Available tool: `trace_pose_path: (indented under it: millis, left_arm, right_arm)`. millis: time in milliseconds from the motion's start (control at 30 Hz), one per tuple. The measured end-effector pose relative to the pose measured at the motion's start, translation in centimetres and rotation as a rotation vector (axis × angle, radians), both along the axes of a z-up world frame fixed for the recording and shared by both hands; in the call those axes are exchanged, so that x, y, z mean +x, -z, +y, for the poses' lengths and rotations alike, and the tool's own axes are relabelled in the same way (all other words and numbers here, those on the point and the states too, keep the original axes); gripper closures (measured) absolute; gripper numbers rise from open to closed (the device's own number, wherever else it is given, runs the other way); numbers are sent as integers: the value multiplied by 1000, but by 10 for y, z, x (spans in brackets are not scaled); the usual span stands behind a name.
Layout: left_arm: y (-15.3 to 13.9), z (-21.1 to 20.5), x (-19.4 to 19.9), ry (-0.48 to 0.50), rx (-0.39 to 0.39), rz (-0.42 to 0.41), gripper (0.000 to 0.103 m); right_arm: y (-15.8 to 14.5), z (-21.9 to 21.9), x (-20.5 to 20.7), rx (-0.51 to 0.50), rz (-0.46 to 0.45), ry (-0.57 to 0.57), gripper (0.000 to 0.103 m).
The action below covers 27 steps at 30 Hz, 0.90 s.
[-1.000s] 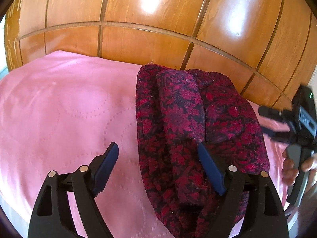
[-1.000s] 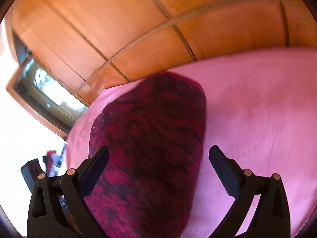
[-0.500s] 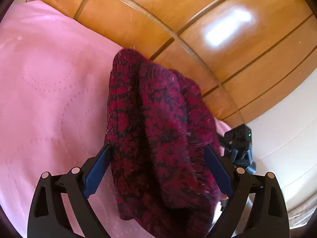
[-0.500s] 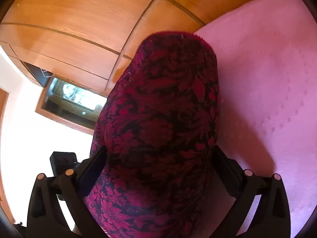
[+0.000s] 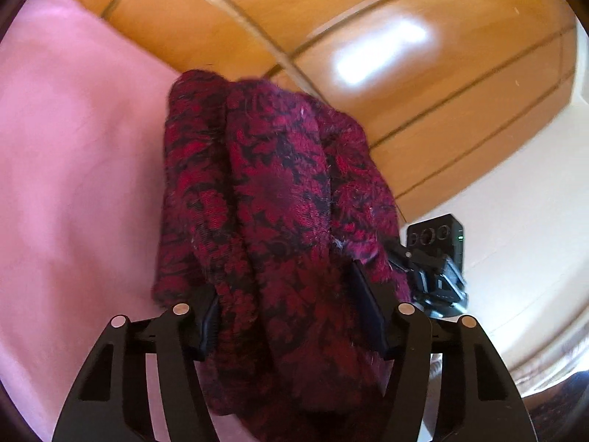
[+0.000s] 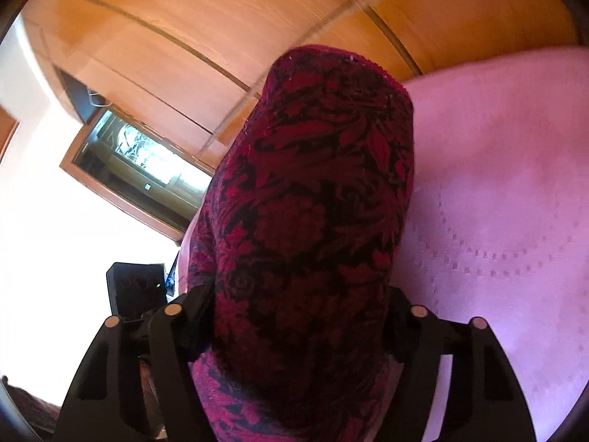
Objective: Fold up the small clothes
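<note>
Pink bedcover under both grippers | left gripper and right gripper each clamp folded red-black garment between their fingers | step: carrying bundle, apparently | next: set down flat, release

Garment crimson-and-black floral; bedspread pink; panelling orange-brown.
</note>
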<state>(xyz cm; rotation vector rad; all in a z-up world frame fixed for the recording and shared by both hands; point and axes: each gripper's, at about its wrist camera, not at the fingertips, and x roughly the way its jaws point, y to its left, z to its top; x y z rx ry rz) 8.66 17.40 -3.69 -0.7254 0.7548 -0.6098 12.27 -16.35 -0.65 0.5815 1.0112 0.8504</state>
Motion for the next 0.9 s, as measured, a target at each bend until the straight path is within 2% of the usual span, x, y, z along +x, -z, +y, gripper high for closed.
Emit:
trace_pose_path:
  millis: [167, 267, 333, 467, 533, 600, 633, 700, 767, 867, 900]
  left_arm:
    - [-19, -59, 25, 135, -4, -41, 42]
    - [-38, -112, 47, 235, 24, -85, 42]
    - [-47, -153, 62, 304, 52, -96, 42]
    - [-48, -236, 83, 424, 187, -84, 42]
    - [-35, -274, 89, 466, 303, -46, 42]
    - [-20, -301, 85, 470, 447, -43, 42]
    - [-15, -310, 80, 469, 485, -64, 41]
    - [-18, -314, 74, 450, 508, -93, 41]
    - [-22, -313, 70, 417, 521, -95, 41]
    - [-34, -315, 62, 374, 575, -142, 41]
    - [-37, -315, 55, 364, 587, -151, 41]
  right_arm:
    - [-35, -48, -27, -10, -99, 121, 38]
    - [-53, -102, -46, -28, -151, 247, 38]
    - [-54, -137, -57, -32, -165, 332, 39]
    - [-37, -198, -81, -66, -123, 497, 39]
    - [-15, -224, -96, -107, -60, 573, 38]
    - [15, -237, -108, -190, 26, 617, 37]
    - [26, -239, -113, -196, 47, 628, 35]
    - [37, -248, -124, -154, 47, 659, 29]
    - [30, -247, -129, -186, 32, 665, 25]
    - [4, -241, -130, -323, -43, 696, 25]
    - [-9, -238, -134, -377, -94, 715, 29]
